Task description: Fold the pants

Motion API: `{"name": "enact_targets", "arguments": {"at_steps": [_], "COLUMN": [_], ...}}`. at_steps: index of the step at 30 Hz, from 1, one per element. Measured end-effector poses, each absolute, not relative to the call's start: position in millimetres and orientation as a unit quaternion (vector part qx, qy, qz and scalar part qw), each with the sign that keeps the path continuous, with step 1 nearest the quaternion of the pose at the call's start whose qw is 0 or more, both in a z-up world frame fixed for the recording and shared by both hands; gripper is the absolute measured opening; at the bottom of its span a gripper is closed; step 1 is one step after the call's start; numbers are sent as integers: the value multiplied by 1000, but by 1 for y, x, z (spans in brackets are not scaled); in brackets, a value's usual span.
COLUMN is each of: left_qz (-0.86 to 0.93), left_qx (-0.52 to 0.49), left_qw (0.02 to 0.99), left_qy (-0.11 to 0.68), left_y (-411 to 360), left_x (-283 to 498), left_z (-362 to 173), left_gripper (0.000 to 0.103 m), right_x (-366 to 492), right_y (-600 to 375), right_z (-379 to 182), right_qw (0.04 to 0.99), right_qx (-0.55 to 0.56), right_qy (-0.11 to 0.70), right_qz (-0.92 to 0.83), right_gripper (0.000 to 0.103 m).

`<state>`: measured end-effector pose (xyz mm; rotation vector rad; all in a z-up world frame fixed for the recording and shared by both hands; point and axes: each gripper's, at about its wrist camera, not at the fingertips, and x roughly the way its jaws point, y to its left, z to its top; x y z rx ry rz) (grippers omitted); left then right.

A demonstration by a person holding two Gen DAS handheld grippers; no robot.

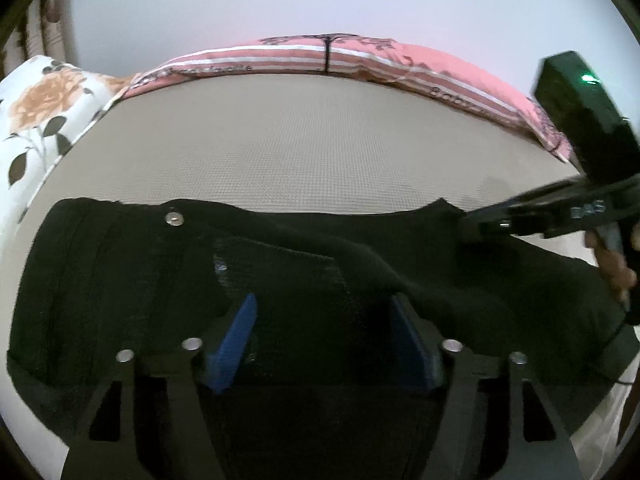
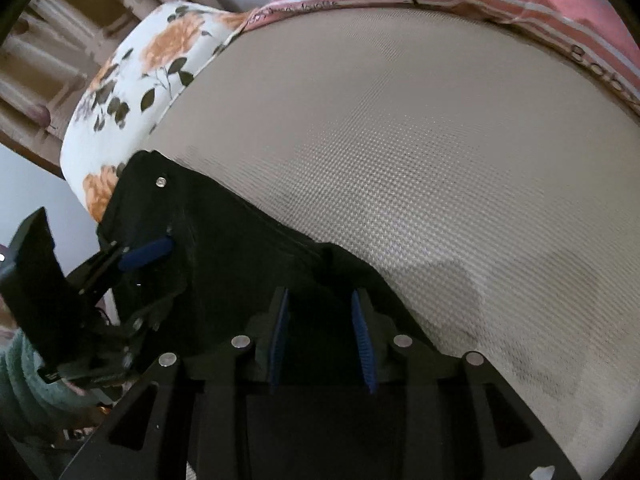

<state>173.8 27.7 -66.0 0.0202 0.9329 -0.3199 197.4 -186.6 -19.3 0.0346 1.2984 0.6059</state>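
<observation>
Both grippers' fingers spread, unclenched, over black pants (image 1: pixel 120 280); pink bedding (image 2: pixel 592 8) reads "Baby".

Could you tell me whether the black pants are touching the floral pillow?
Cannot tell: in the right wrist view the pants overlap the floral pillow at their top corner, but contact isn't plain.

Matt black cloth pants (image 1: pixel 120 280) — waffle-textured beige bedcover (image 1: pixel 312 152)

The black pants (image 1: pixel 280 264) are cut off at the bottom edge in both views, so their full shape cannot be told. The right gripper (image 1: pixel 472 216) is blurred in the left view; its tips are lost against the dark cloth. Text on the pink blanket (image 1: pixel 440 76) is too blurred to read, approx. "Bab…".
</observation>
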Motion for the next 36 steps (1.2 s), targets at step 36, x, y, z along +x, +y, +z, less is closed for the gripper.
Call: {"name": "enact_targets", "arguments": {"at_steps": [36], "left_qz": [-309], "left_qx": [44], "left_qw": [838], "left_qy": [447], "left_y": [-61], "left_x": [220], "left_z": [-38], "left_gripper": [77], "right_x": [93], "right_y": [-291], "right_z": [6], "right_qw": [803], "right_qx": [25], "right_qy": [592], "right_qz": [70], "right_gripper": [19]}}
